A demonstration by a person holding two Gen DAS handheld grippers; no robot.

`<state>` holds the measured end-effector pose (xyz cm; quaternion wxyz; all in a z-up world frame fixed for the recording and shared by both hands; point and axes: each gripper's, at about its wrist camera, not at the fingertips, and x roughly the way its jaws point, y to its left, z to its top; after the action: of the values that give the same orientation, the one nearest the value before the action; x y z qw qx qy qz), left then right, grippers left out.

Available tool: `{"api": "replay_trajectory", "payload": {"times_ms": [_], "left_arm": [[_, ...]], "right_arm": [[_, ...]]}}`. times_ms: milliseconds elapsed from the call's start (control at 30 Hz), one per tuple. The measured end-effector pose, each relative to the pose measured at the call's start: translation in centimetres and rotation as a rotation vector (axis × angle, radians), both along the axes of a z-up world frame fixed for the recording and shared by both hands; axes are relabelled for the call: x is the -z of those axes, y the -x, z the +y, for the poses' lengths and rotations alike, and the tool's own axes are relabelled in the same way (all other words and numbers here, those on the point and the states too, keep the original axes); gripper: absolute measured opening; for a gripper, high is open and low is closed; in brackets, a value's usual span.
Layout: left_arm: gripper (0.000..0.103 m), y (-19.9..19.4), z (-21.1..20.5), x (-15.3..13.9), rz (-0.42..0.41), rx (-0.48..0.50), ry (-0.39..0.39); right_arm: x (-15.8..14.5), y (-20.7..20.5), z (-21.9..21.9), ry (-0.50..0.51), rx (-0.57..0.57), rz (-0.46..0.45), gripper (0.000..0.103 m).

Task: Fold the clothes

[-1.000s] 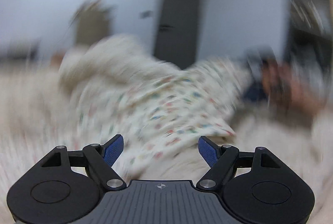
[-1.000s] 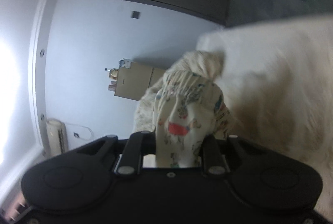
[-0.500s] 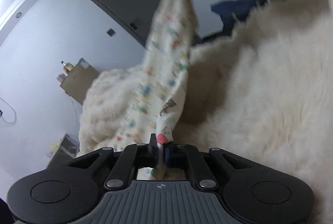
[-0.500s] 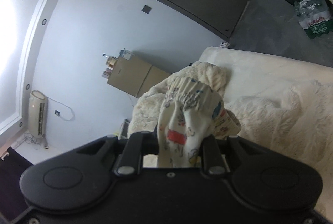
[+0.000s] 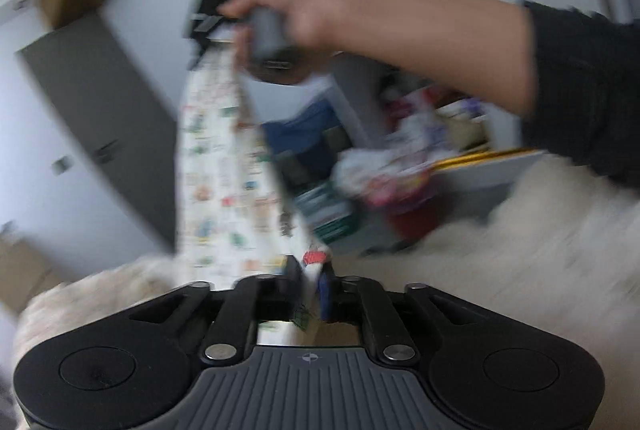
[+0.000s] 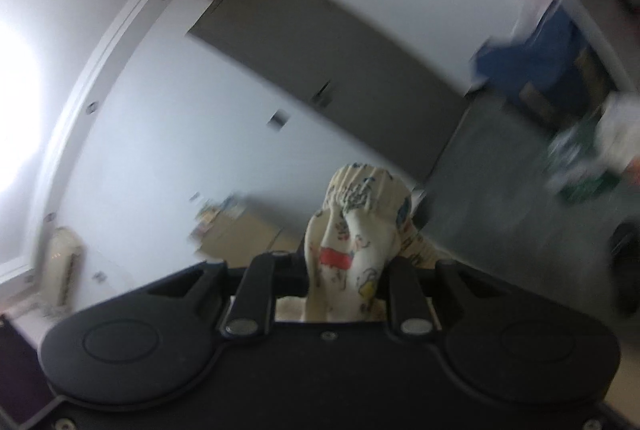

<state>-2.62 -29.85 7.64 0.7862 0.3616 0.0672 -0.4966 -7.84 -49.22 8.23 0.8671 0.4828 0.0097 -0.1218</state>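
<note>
The left hand-held gripper [image 5: 310, 280] pinches a thin lower corner of the printed garment [image 5: 224, 182]; its jaws have just been opening a little, cloth between them. The right hand-held gripper [image 6: 346, 270] is clenched on the gathered waistband. The garment hangs stretched between the two, above the fluffy blanket [image 5: 520, 250]. That slackened pinch on so little cloth could let the corner slip, I judge, dropping it back onto the blanket. Counted: two grippers, one garment, one blanket.

Each camera sits just behind its own gripper, looking forward along the fingers. Both views share the printed garment [image 5: 224, 166] and the grey door [image 6: 332, 46].
</note>
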Motion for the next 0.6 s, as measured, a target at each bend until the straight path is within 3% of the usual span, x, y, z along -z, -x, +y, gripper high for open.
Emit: {"api": "replay_trajectory", "payload": {"times_ms": [67, 133, 267, 300, 367, 467, 533, 600], "left_arm": [[0.046, 0.9, -0.3, 0.0, 0.009, 0.014, 0.036], [0.056, 0.2, 2.0, -1.3, 0.019, -0.051, 0.125], [0.069, -5.1, 10.3, -4.9, 0.198, -0.249, 0.338], [0.075, -6.8, 13.1, -5.9, 0.247, -0.311, 0.401], [0.077, -10.8, 20.5, -7.3, 0.284, -0.493, 0.504], [0.082, -13.6, 28.5, -7.4, 0.305, -0.687, 0.565], [0.082, -15.3, 33.6, -6.7, 0.36, -0.781, 0.613], [0.082, -16.3, 37.7, -5.6, 0.467, -0.807, 0.693]], "right_arm": [[-0.6, 2.6, -2.9, 0.005, 0.066, 0.001, 0.016], [-1.4, 4.1, -4.6, 0.027, 0.117, 0.006, 0.016], [-3.4, 5.6, -5.3, 0.14, 0.204, 0.026, 0.016], [-4.4, 5.1, -4.4, 0.215, 0.188, 0.059, 0.016], [-6.2, 3.1, -1.1, 0.394, 0.13, 0.138, 0.016], [-7.7, 0.5, 4.8, 0.618, 0.066, 0.205, 0.016], [-8.8, -1.5, 11.0, 0.799, 0.002, 0.227, 0.016], [-9.2, -2.5, 15.6, 0.91, -0.043, 0.229, 0.016]]}}
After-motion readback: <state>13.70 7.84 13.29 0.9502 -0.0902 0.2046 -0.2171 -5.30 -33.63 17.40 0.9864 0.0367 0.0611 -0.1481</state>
